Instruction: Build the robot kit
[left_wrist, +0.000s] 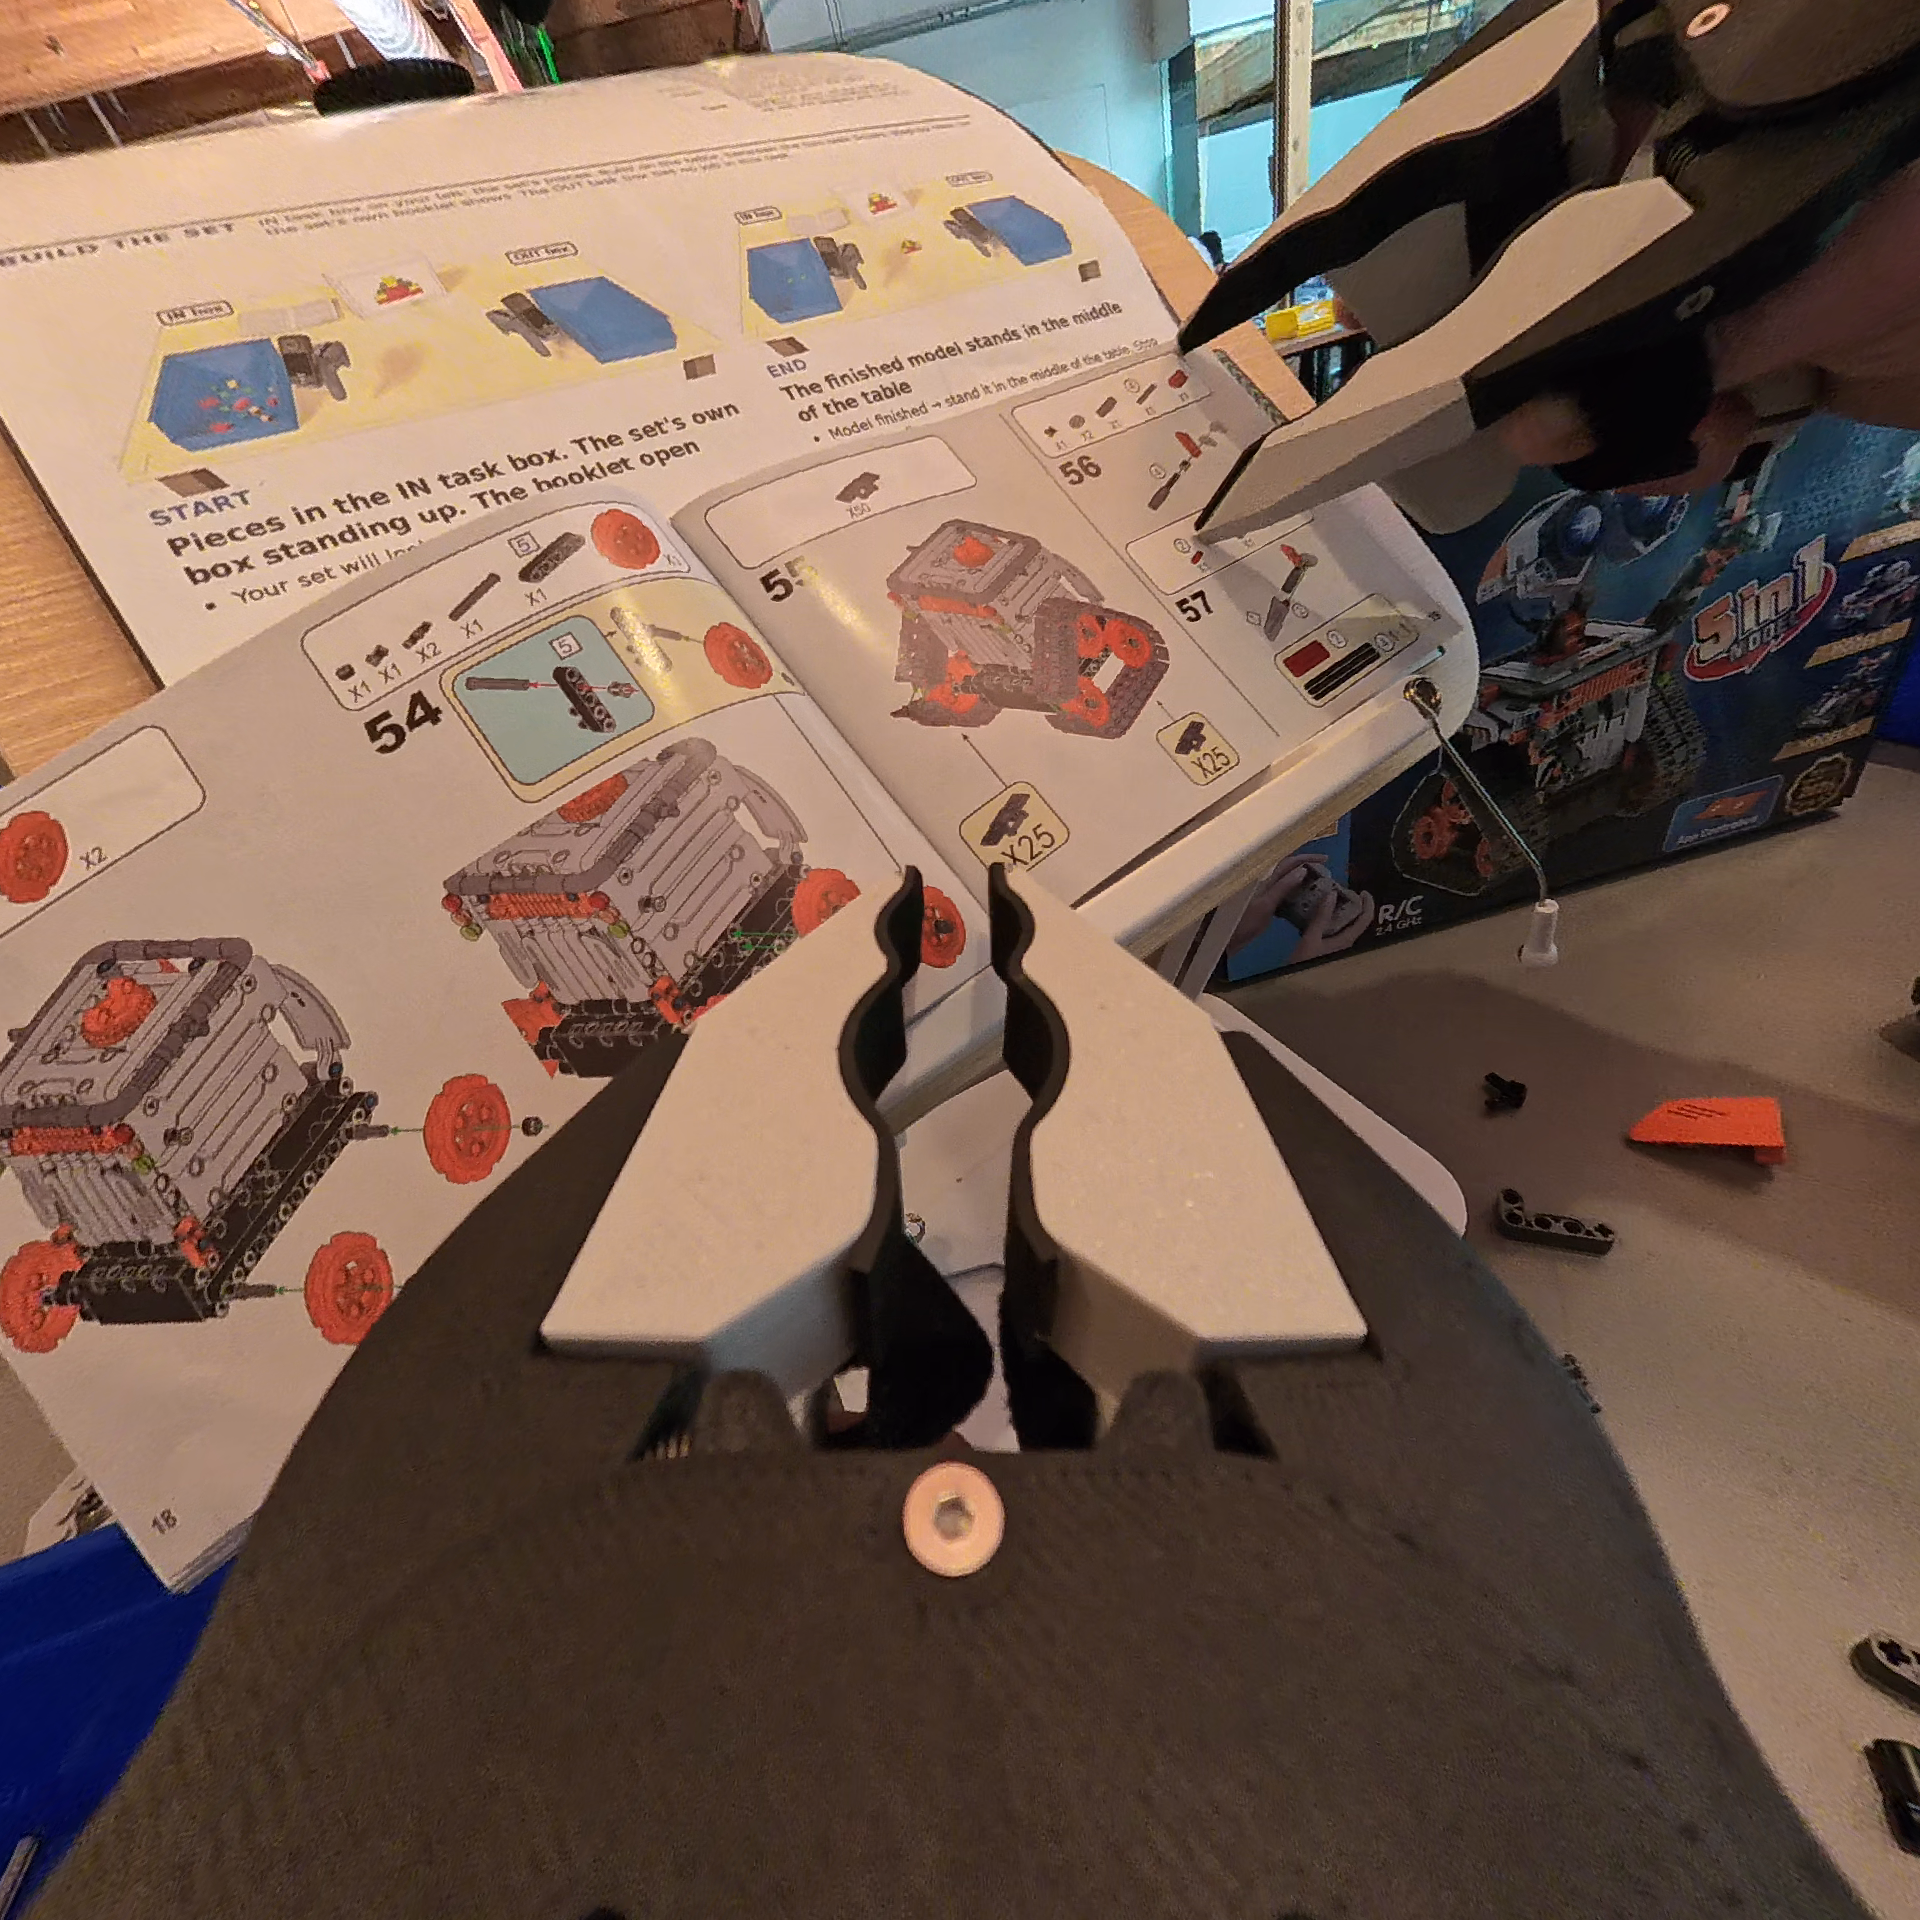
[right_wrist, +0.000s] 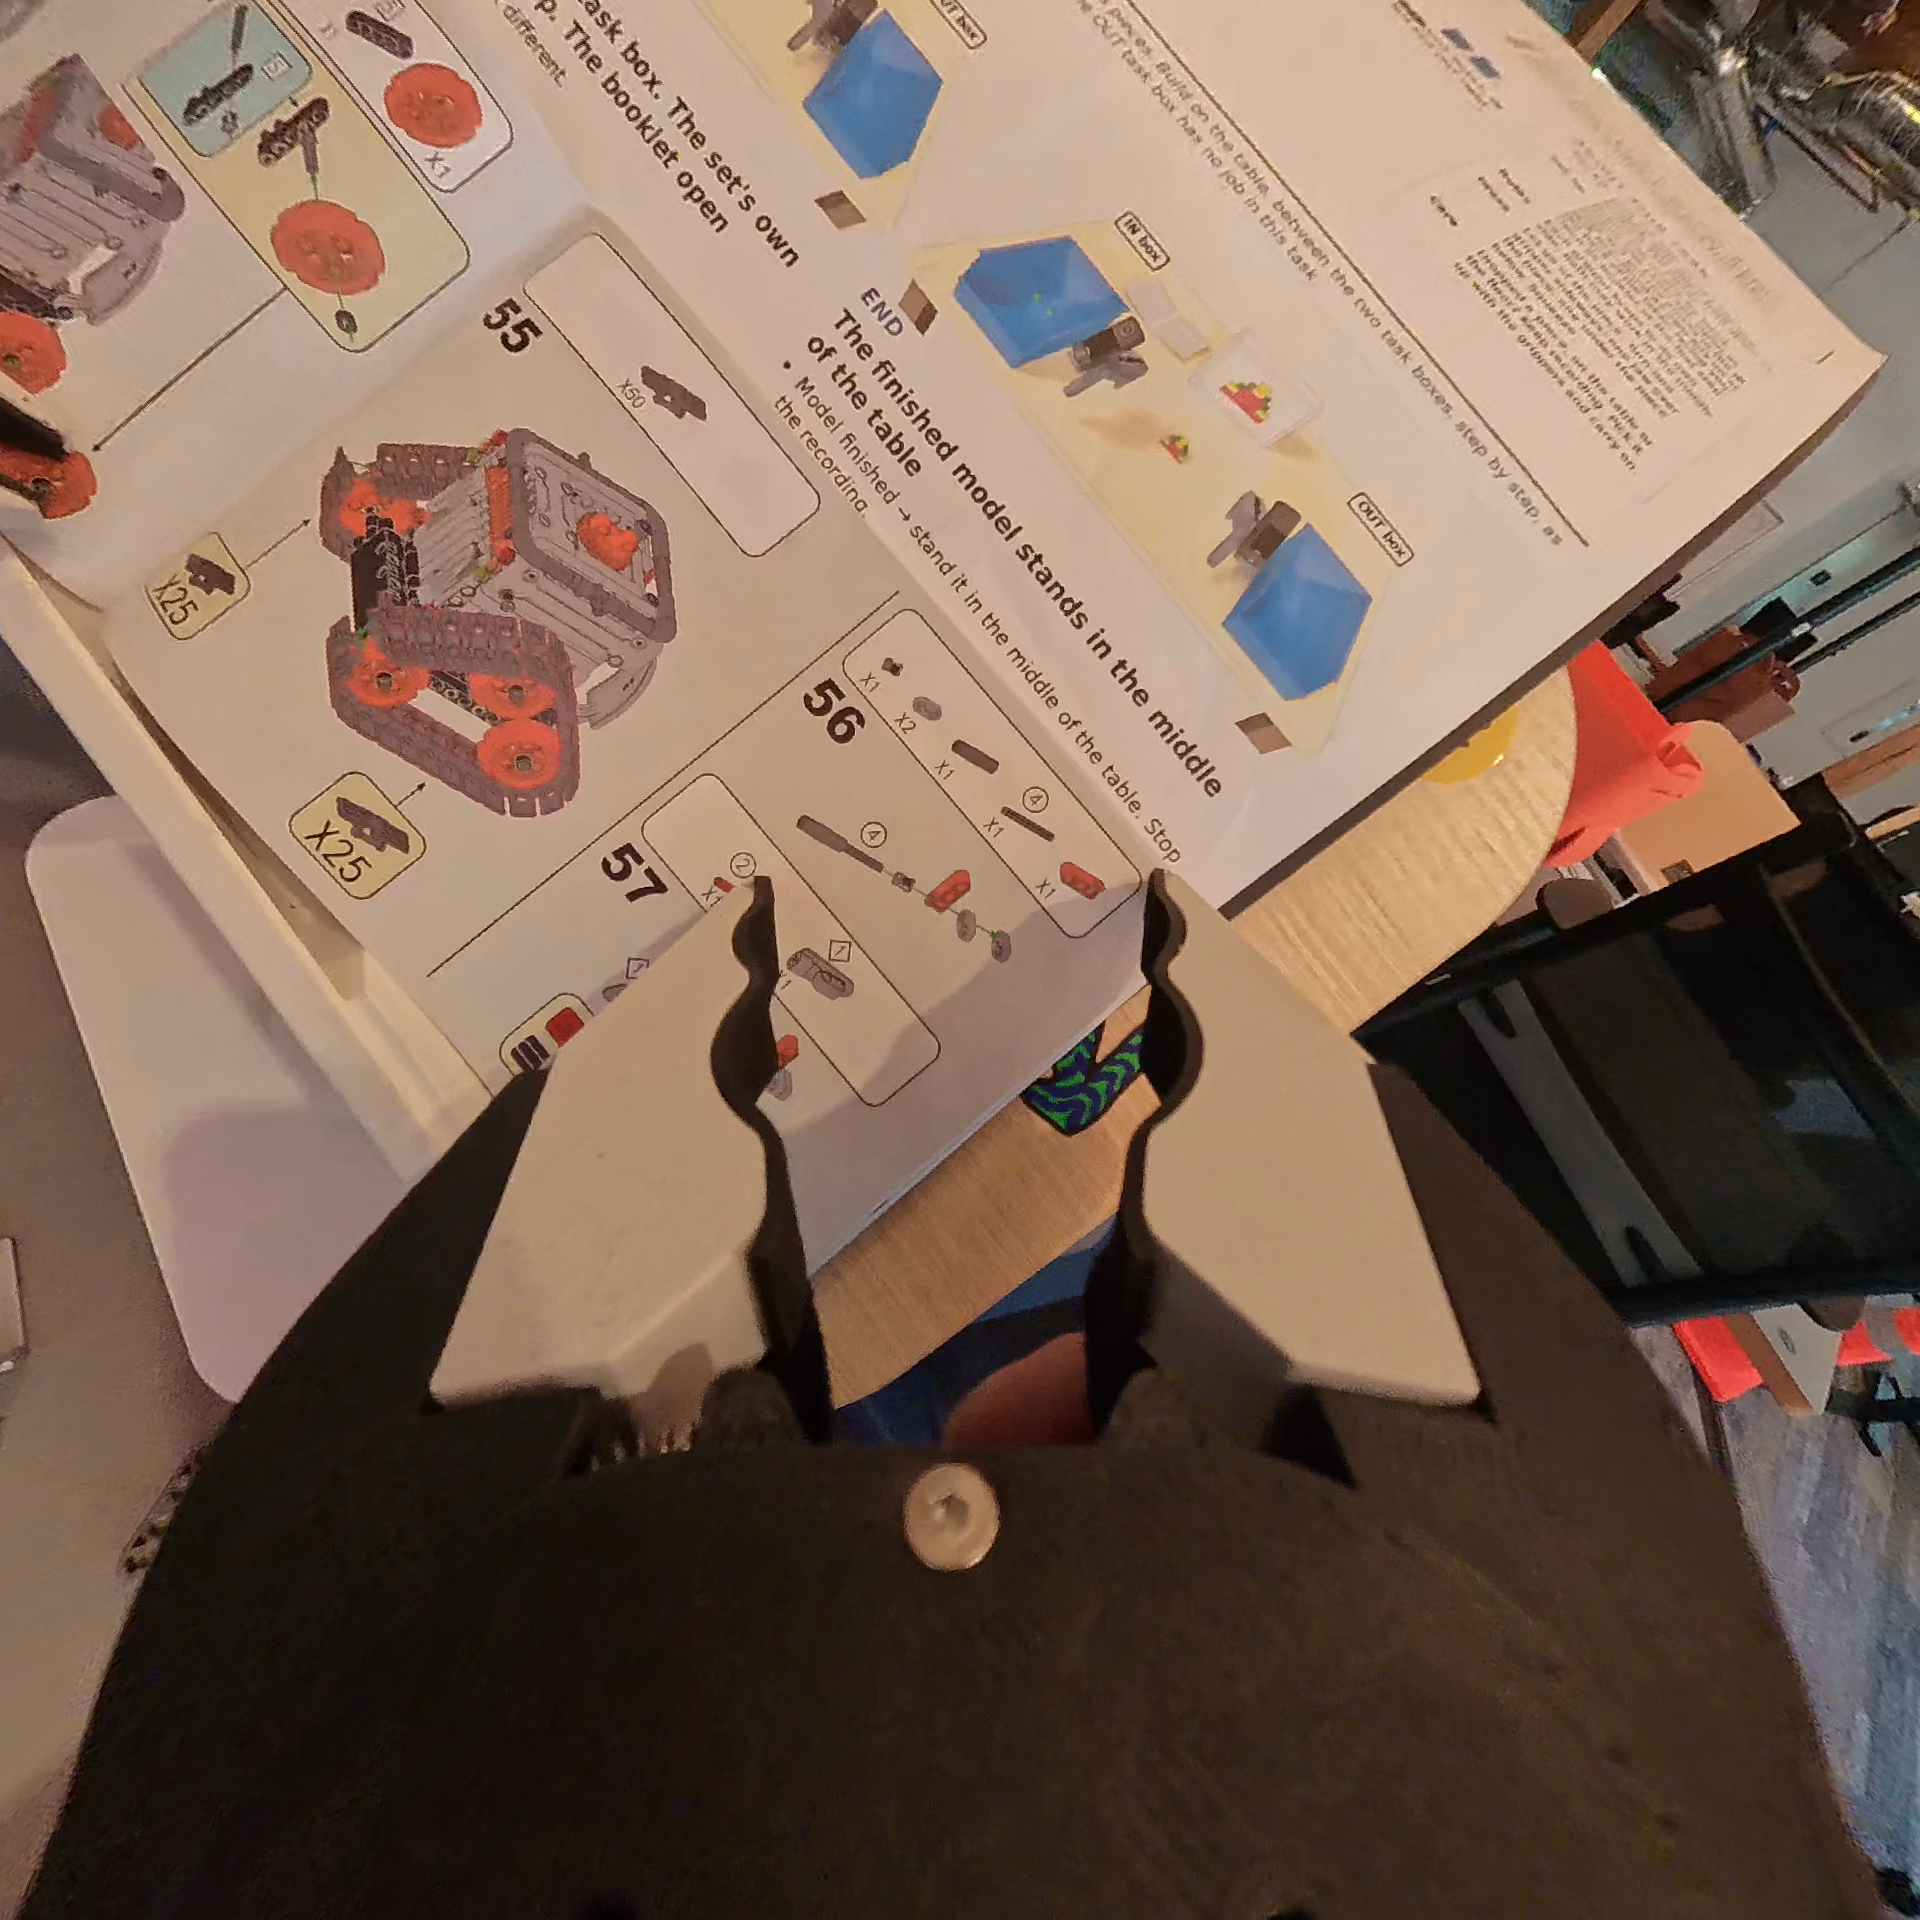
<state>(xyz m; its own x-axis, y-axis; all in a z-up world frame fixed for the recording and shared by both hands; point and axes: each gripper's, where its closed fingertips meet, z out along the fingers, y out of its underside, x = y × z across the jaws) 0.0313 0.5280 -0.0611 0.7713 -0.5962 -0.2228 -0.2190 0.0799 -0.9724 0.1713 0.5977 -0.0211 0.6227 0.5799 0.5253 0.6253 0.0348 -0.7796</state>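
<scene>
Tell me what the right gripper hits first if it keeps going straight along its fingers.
Most likely the open instruction booklet: the right gripper is open and its left fingertip already overlaps the right-hand page's lower corner. Whether it already touches the page is unclear.

your left gripper (left_wrist: 954, 883) points toward twelve o'clock, its jaws nearly closed with a narrow gap and nothing between them. your right gripper (right_wrist: 956, 883) has its jaws spread wide, empty; in the left wrist view it enters from two o'clock.
</scene>
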